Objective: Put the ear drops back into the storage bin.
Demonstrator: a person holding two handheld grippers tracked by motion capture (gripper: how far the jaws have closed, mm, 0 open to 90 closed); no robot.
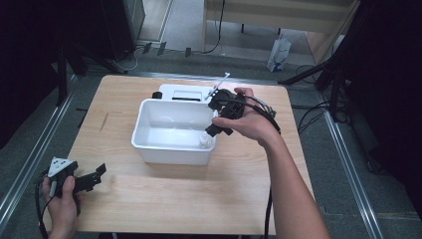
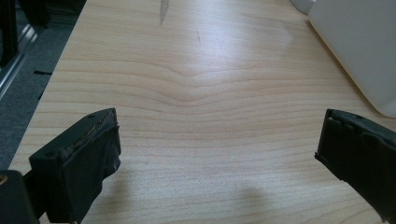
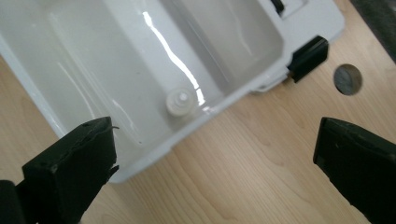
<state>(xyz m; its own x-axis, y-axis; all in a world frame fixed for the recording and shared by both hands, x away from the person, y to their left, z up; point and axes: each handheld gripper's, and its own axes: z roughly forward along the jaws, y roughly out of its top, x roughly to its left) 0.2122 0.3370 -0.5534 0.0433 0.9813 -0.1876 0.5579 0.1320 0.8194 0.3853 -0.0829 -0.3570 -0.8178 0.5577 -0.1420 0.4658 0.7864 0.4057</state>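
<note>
A white plastic tub (image 1: pixel 149 134) stands in the middle of the wooden table. A small clear bottle with a white cap (image 1: pixel 204 141) stands upright in the tub's near right corner, and from above it is a round cap (image 3: pixel 180 102). My right gripper (image 1: pixel 215 117) hangs over the tub's right rim, above the bottle, open (image 3: pixel 215 172) with nothing between its jaws. My left gripper (image 1: pixel 98 177) rests low at the table's near left corner, open (image 2: pixel 217 158) over bare wood.
A flat white lid or tray (image 1: pixel 186 91) with a black latch (image 3: pixel 308 58) lies behind the tub. A round hole (image 3: pixel 348 79) sits in the tabletop near it. The tub's wall (image 2: pixel 359 46) lies to the right ahead of my left gripper. Dark floor and metal rails surround the table.
</note>
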